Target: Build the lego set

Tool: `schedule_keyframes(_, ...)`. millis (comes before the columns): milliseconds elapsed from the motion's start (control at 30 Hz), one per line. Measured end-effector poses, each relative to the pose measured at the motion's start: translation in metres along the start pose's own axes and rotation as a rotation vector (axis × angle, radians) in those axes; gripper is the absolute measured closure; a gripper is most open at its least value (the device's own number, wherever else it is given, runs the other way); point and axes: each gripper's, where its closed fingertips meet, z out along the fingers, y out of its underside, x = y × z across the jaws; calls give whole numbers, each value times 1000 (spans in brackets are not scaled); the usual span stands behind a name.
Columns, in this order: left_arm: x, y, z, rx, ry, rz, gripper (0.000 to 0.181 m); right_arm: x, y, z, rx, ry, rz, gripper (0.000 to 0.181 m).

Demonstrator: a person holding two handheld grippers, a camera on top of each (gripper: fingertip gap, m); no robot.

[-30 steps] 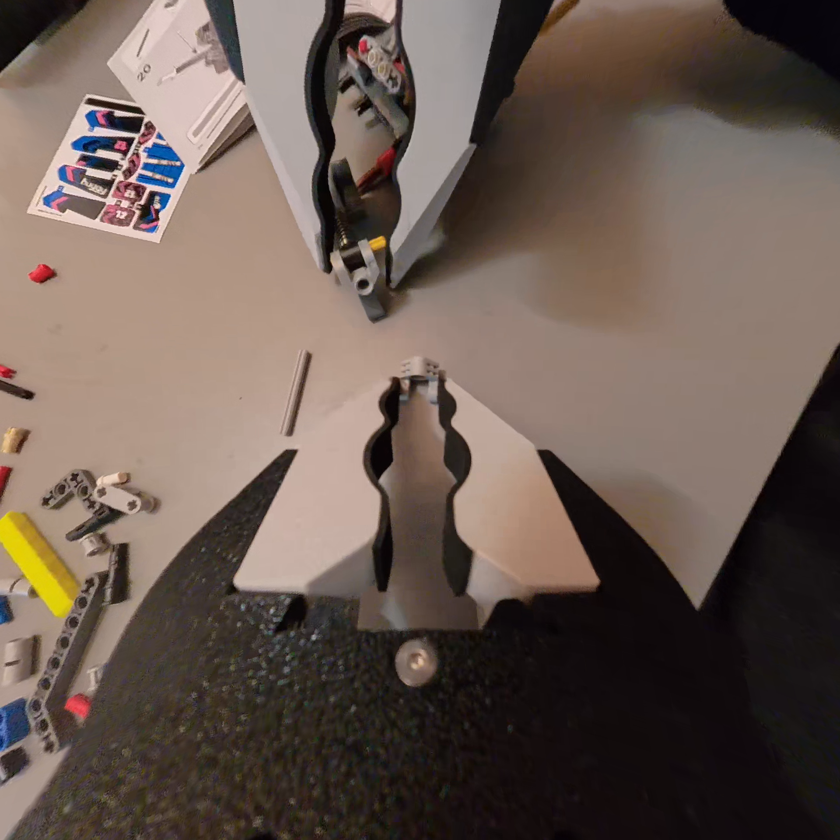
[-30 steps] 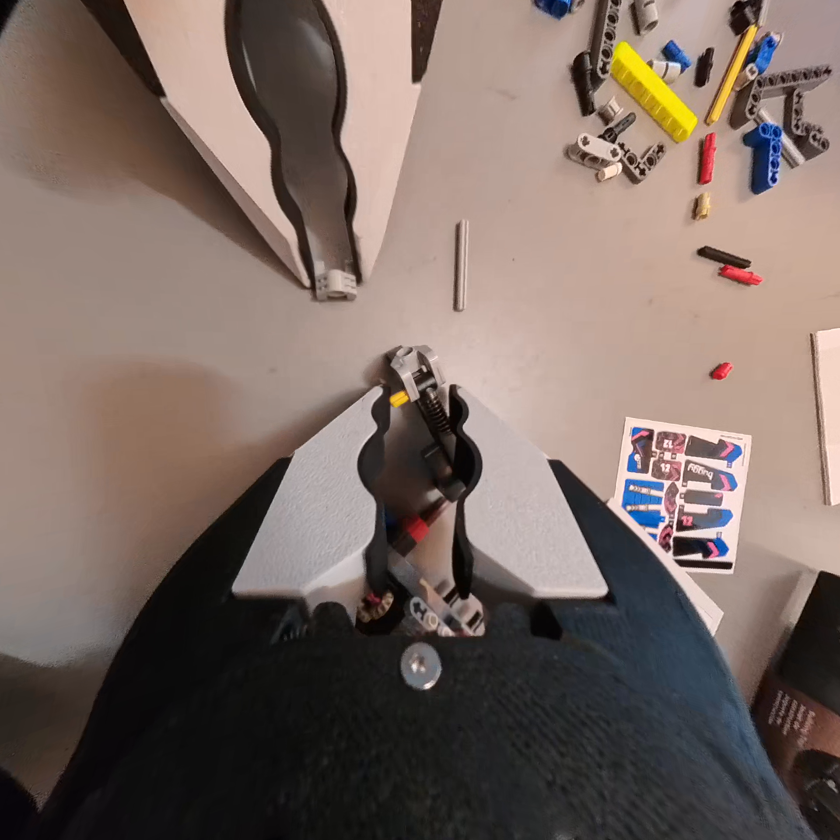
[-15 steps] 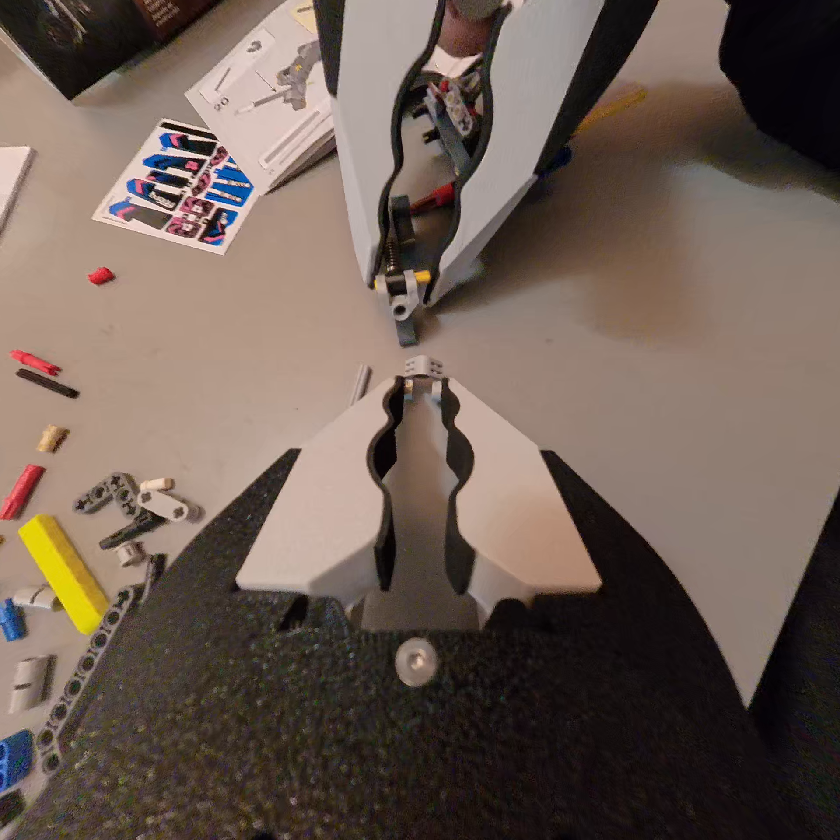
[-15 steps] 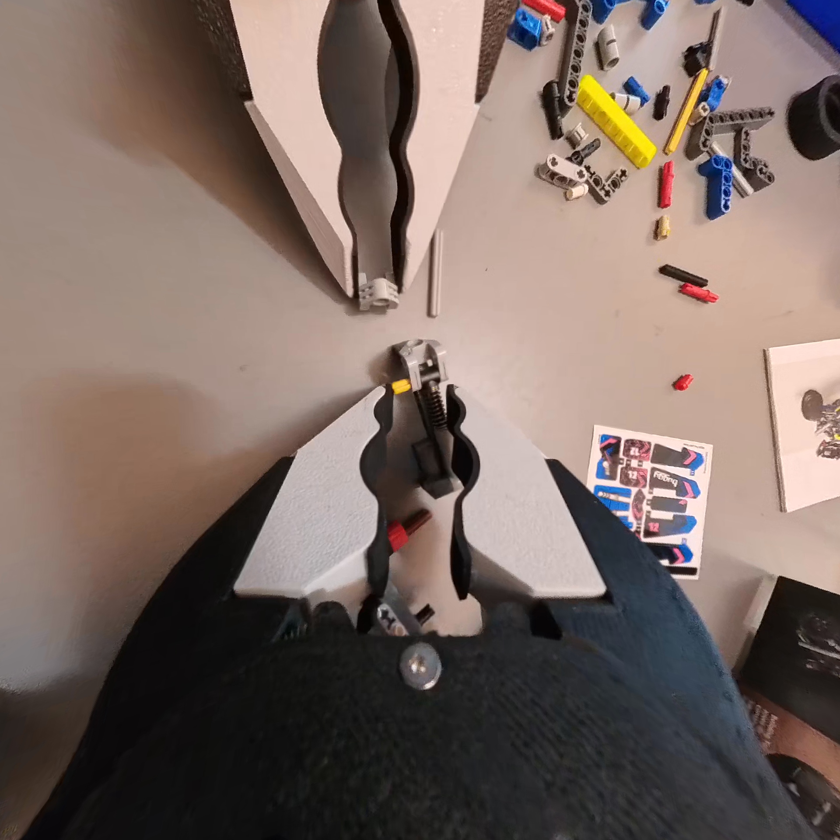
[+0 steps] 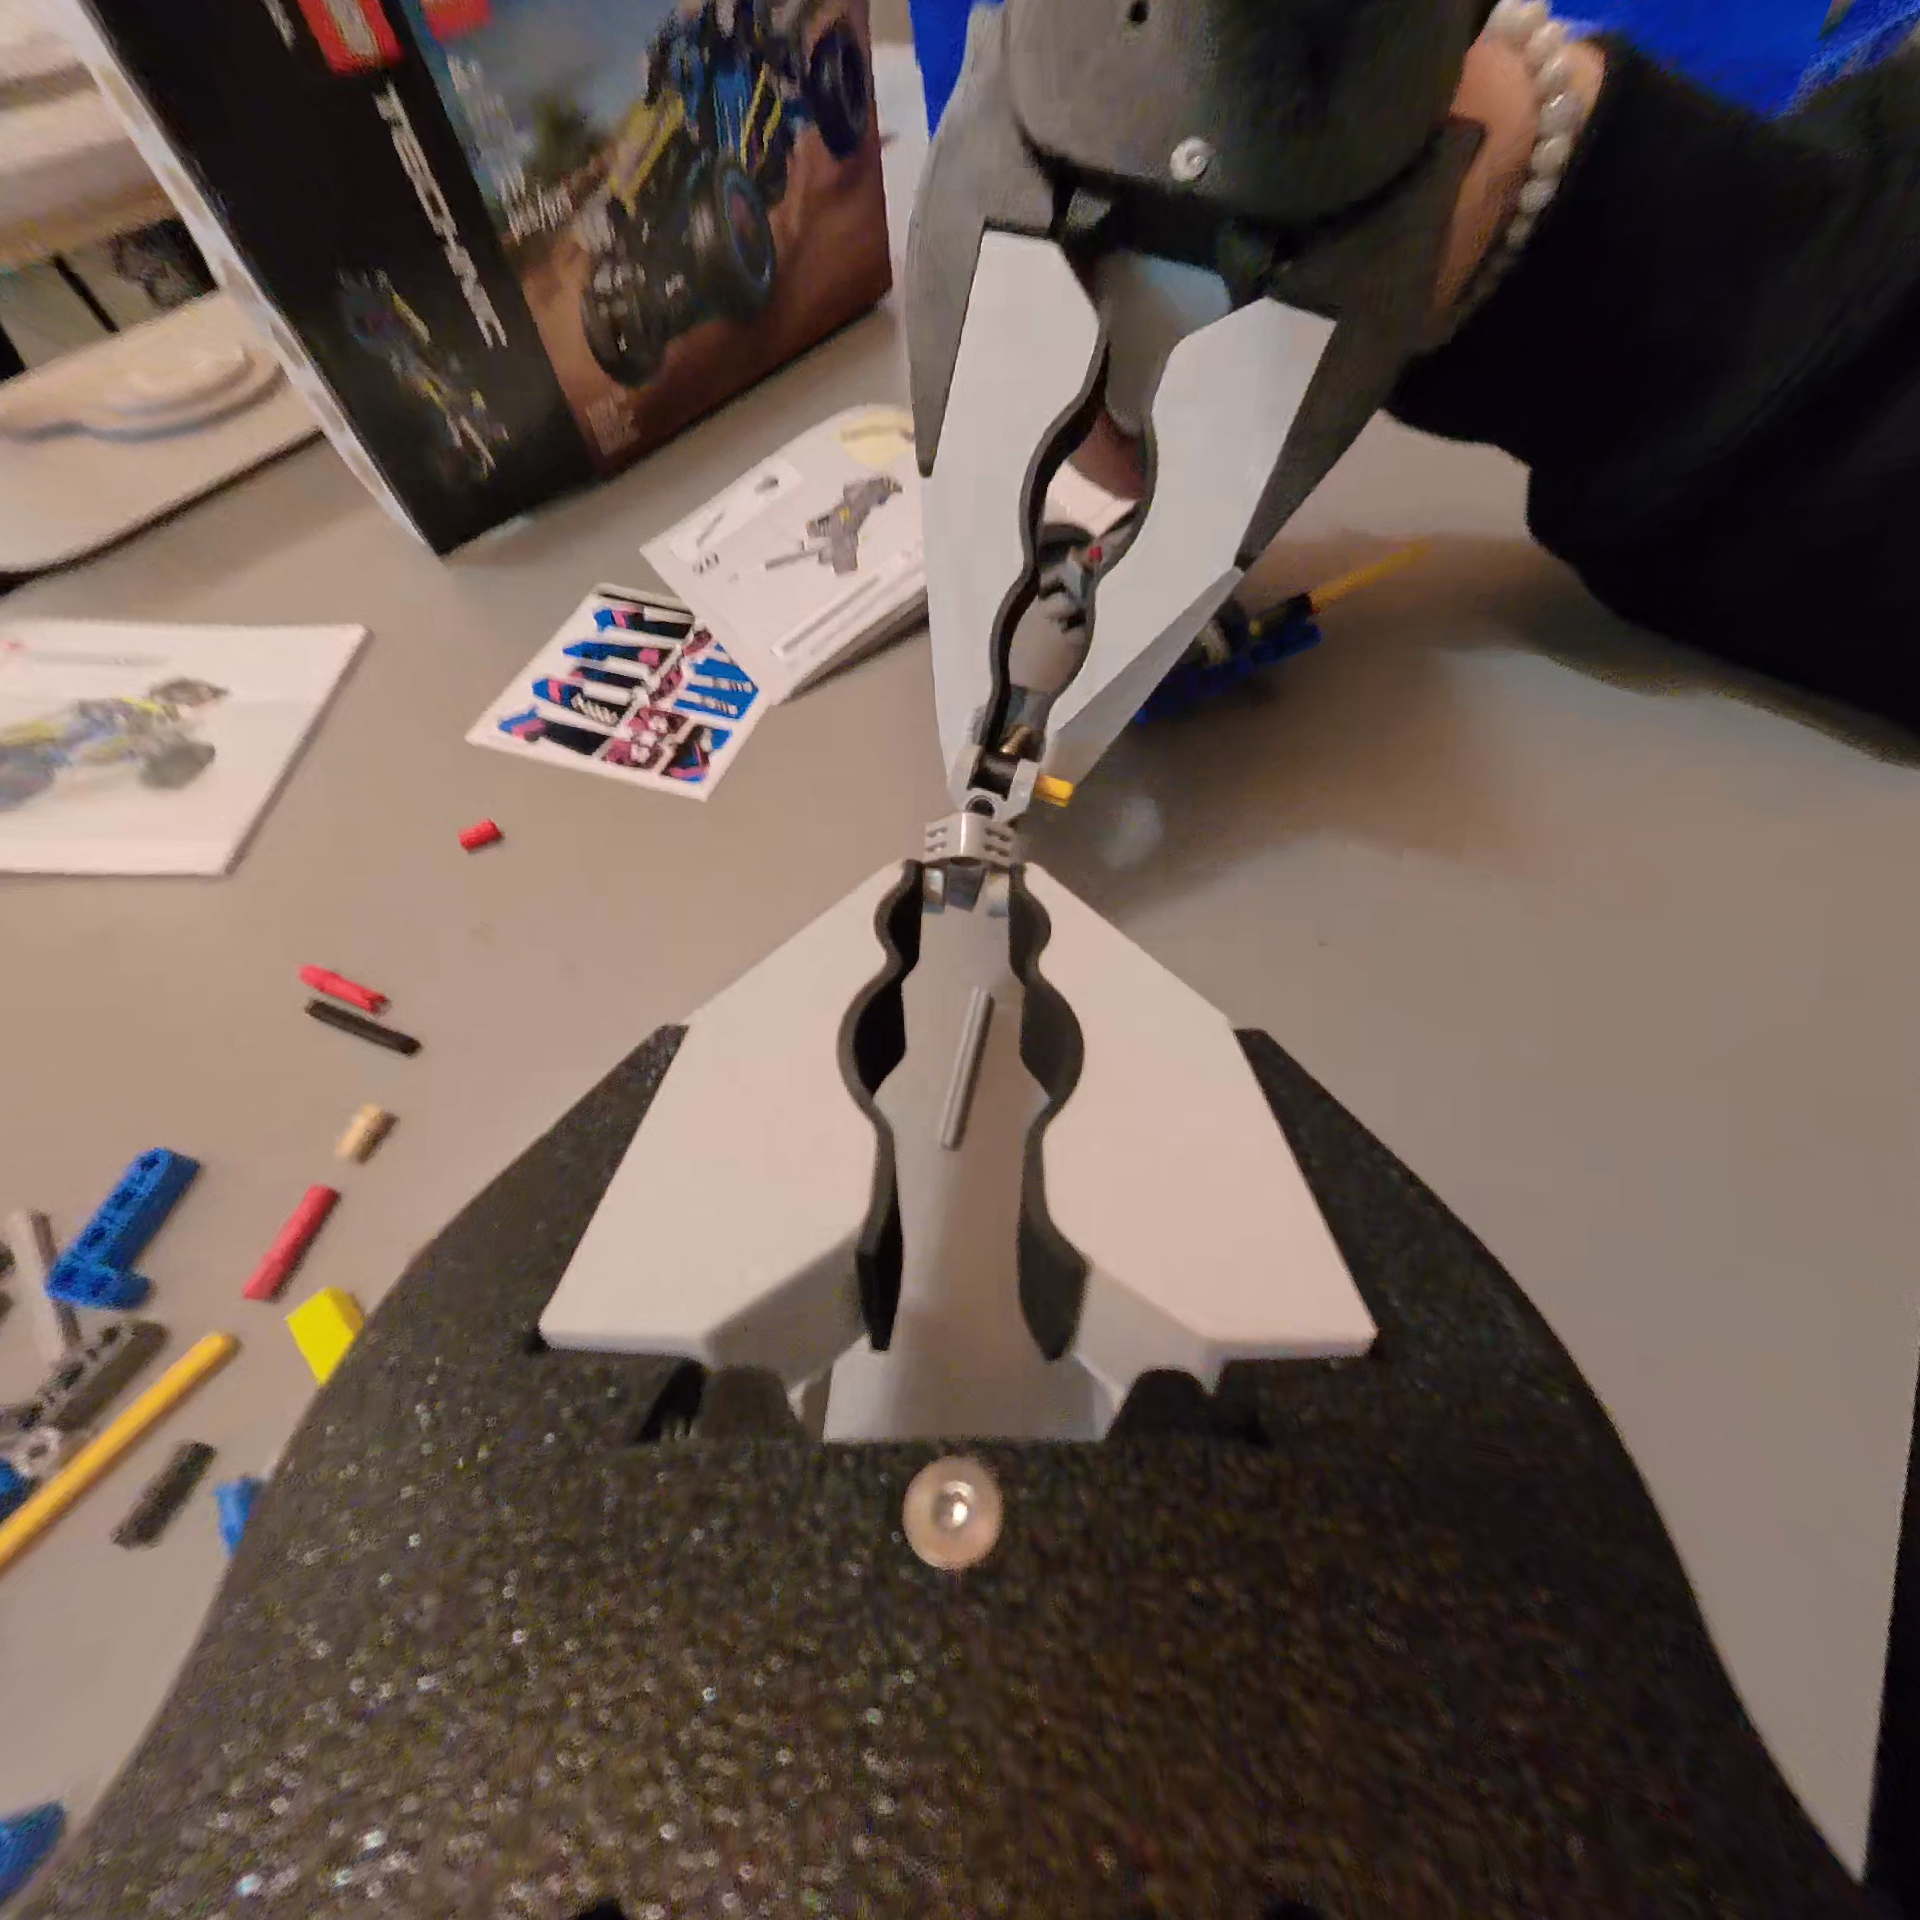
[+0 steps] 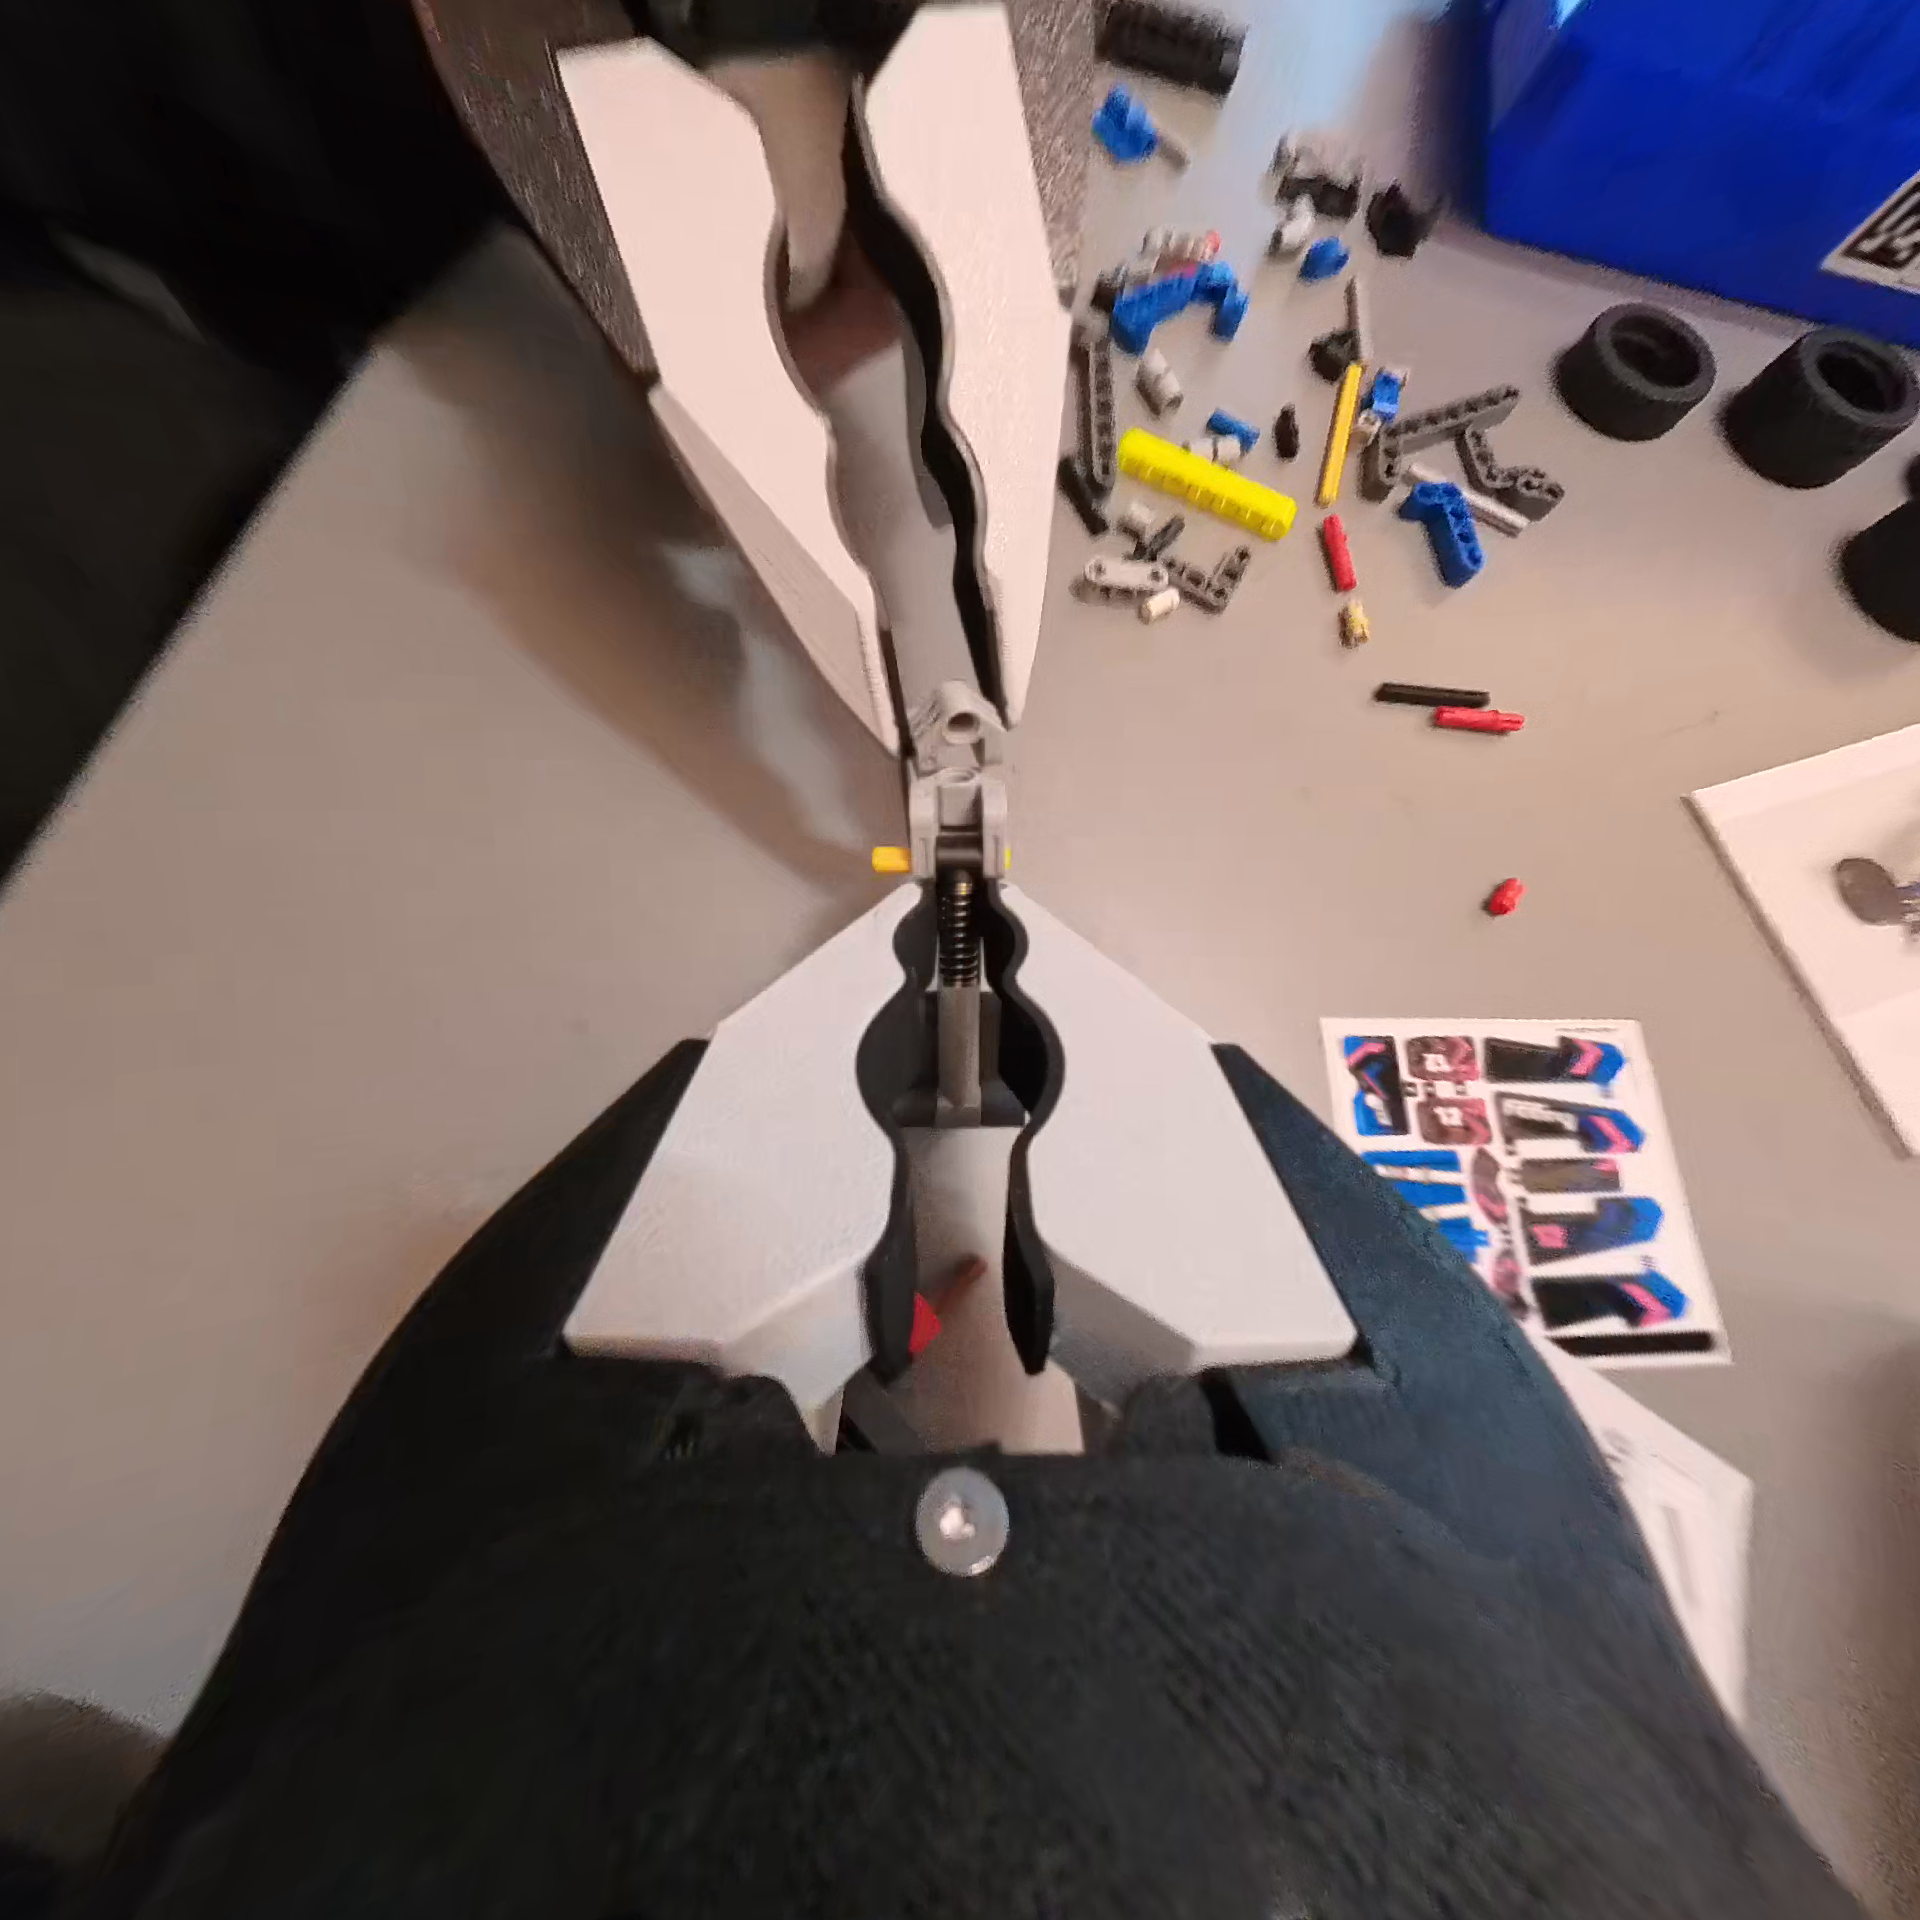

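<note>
My left gripper [image 5: 966, 883] is shut on a small light grey connector [image 5: 971, 836] at its fingertips. My right gripper [image 6: 961, 904] is shut on a shock absorber [image 6: 961, 997] with a black spring, a light grey end and a yellow pin [image 6: 888, 857]. The two grippers face each other tip to tip above the table. The connector [image 6: 961, 727] touches the shock absorber's grey end [image 6: 961, 816]. The right gripper [image 5: 1003, 758] comes in from the top of the left wrist view, and the left gripper [image 6: 951, 717] from the top of the right wrist view. A thin grey axle [image 5: 966, 1070] lies on the table under my left gripper.
The set's box [image 5: 520, 208], instruction booklets [image 5: 800, 551] and a sticker sheet [image 5: 623, 691] lie behind. Loose pieces are scattered, among them a yellow beam [image 6: 1205, 499] and red pins [image 6: 1475, 719]. Black tyres [image 6: 1642, 369] and a blue bin [image 6: 1714, 135] stand farther off.
Both grippers have risen off the table and closed the gap between them. The grey connector and the shock absorber's end, apart before, now touch.
</note>
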Motion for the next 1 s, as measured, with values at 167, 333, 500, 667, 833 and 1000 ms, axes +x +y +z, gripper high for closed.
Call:
schedule_keyframes(167,-2,-15,-9,55,85,30,168,-2,-17,-9,180,-114,221,176)
schedule_keyframes(333,1,-22,-12,112,167,-26,168,-6,-25,-13,234,-144,247,176)
schedule_keyframes(500,5,-25,-13,137,215,-58,168,-8,-29,-9,217,-143,234,176)
schedule_keyframes(667,11,-16,-12,96,261,-82,168,-12,-29,-6,198,-135,203,176)
schedule_keyframes(833,14,2,-10,-16,240,-5,168,-17,-24,6,140,-135,198,176)
schedule_keyframes(1000,13,3,-12,-12,238,3,168,-18,-26,8,143,-133,192,176)
